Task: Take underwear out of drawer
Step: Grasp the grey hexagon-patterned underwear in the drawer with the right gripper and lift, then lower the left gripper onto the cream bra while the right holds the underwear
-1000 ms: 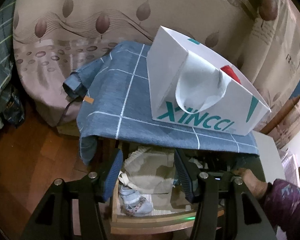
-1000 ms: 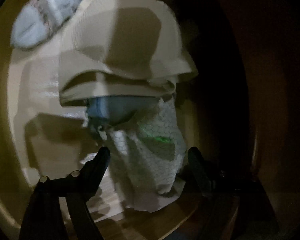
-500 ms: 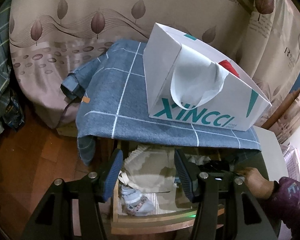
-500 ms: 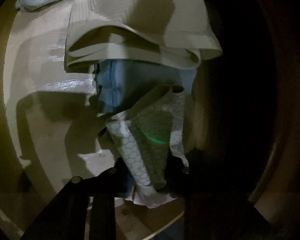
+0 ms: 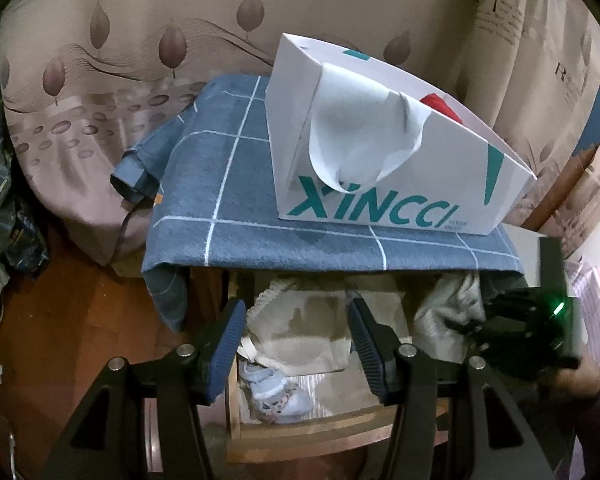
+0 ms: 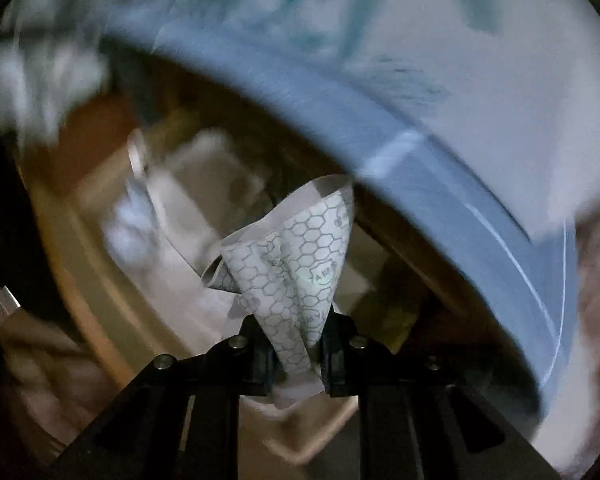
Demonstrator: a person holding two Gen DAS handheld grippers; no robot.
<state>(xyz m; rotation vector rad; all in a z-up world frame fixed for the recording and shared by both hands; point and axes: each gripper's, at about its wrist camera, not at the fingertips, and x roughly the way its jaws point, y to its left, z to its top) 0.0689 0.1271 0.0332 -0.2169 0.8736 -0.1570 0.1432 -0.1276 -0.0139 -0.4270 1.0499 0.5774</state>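
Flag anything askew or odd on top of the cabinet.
The white paper bag lies tipped on its side on the blue checked cloth, something red showing at its mouth. The cloth is rumpled at its left corner and hangs over the open drawer.

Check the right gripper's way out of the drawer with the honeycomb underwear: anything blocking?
Mostly clear. The right gripper is shut on the honeycomb underwear. The blue checked cloth overhangs the drawer above it; a drag risk. The left gripper hovers open in front.
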